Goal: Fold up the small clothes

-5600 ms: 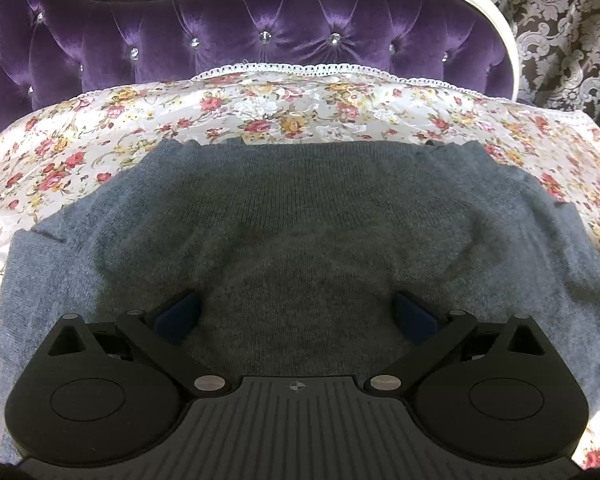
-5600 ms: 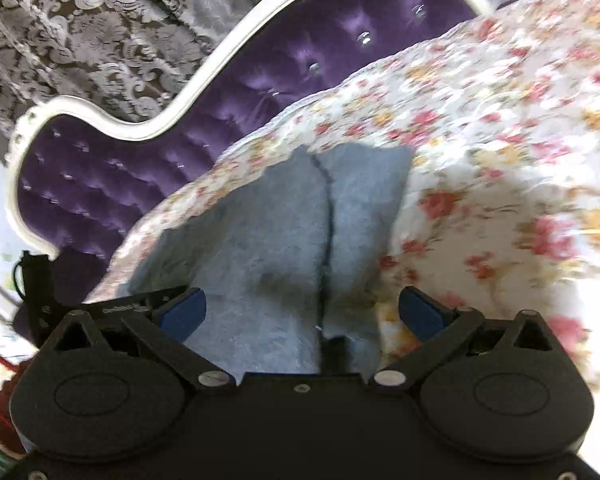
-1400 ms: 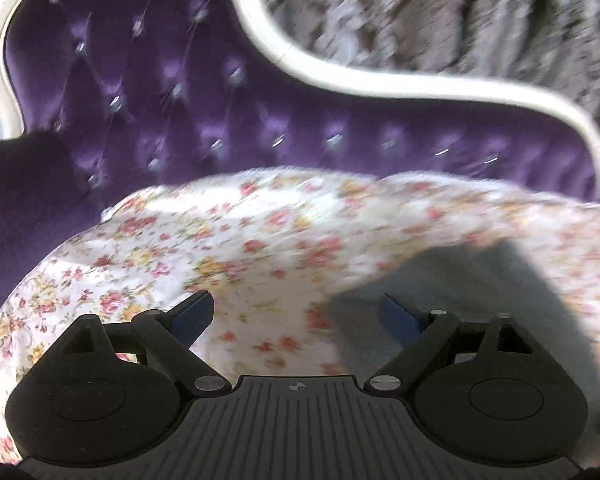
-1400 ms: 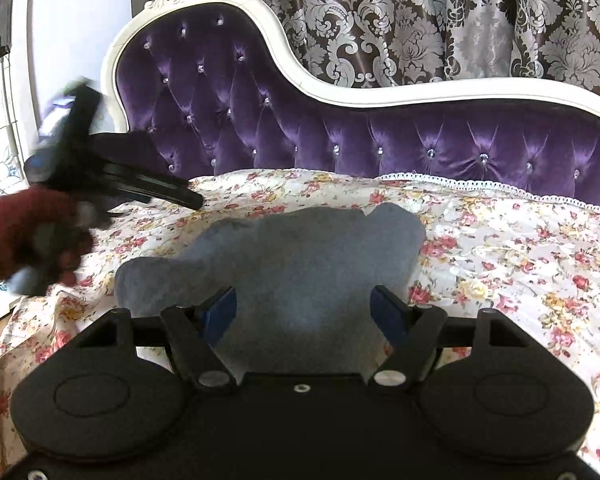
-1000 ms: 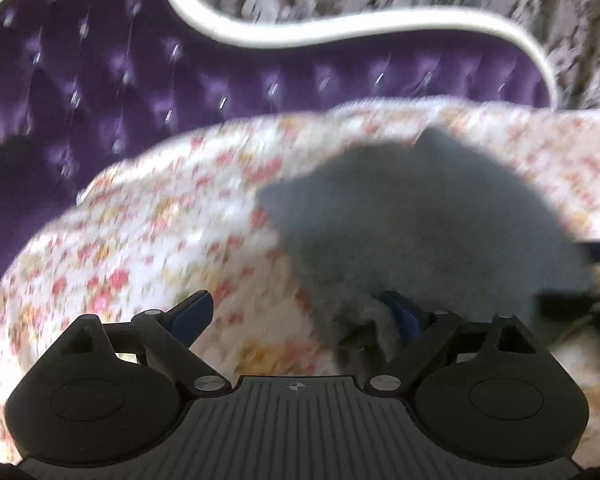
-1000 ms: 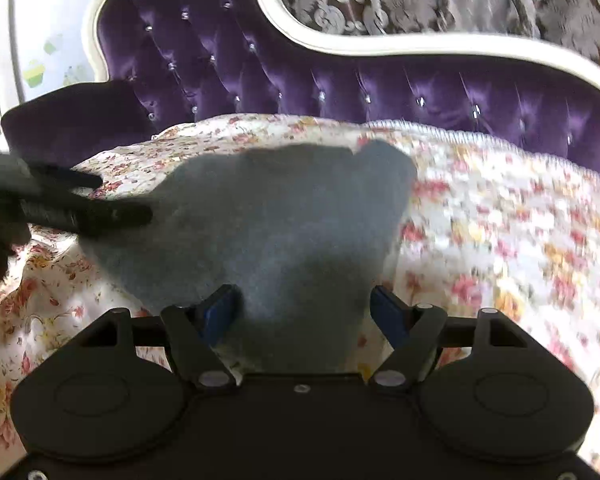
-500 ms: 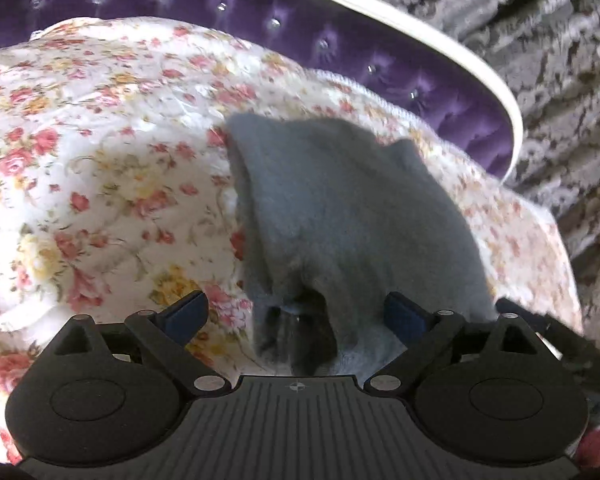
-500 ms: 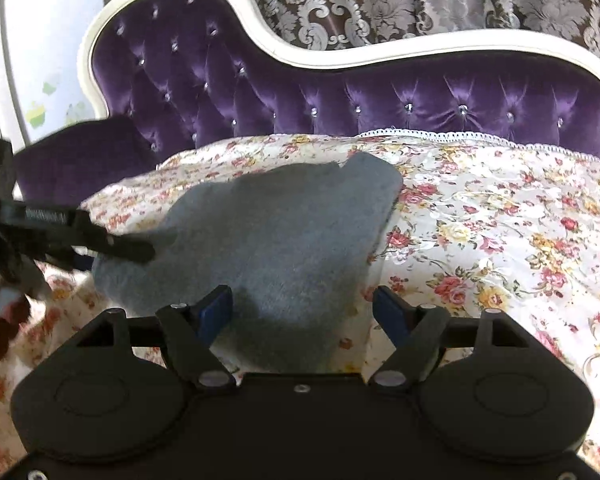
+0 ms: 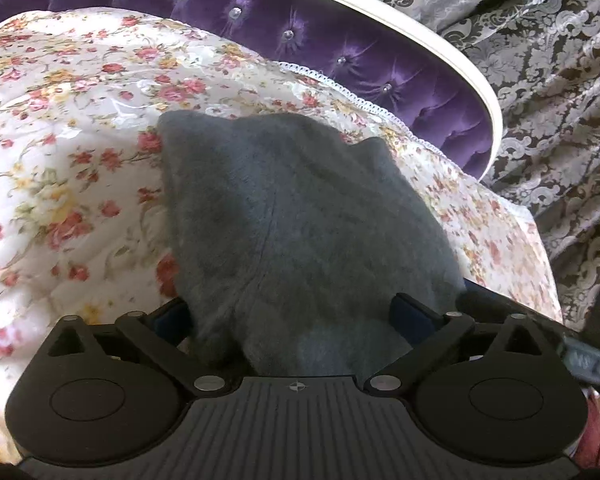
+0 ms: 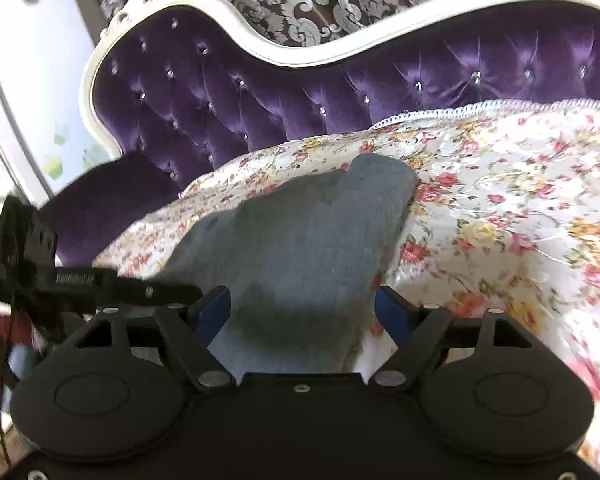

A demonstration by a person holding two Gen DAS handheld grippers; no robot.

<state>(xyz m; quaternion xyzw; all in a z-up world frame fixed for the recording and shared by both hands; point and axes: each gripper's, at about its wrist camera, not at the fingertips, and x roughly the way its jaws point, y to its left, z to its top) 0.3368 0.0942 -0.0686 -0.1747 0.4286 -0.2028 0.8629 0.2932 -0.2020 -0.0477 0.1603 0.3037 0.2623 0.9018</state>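
Observation:
A grey knitted garment (image 9: 300, 216) lies folded on a floral bedspread (image 9: 60, 128). It also shows in the right wrist view (image 10: 300, 248). My left gripper (image 9: 296, 316) is open, its blue-padded fingers either side of the garment's near end. My right gripper (image 10: 304, 308) is open too, its fingers straddling the garment's near edge. The left gripper also shows at the left of the right wrist view (image 10: 112, 284), at the garment's left edge. Part of the right gripper shows at the right edge of the left wrist view (image 9: 520, 312).
A purple tufted headboard with a white frame (image 10: 340, 76) runs behind the bedspread (image 10: 520, 200). Patterned curtains (image 9: 540, 80) hang beyond it. The bedspread's lace edge (image 9: 380, 108) runs along the headboard.
Both grippers have closed in on the garment's near end and now straddle it. The left wrist view has swung so the garment sits between its fingers.

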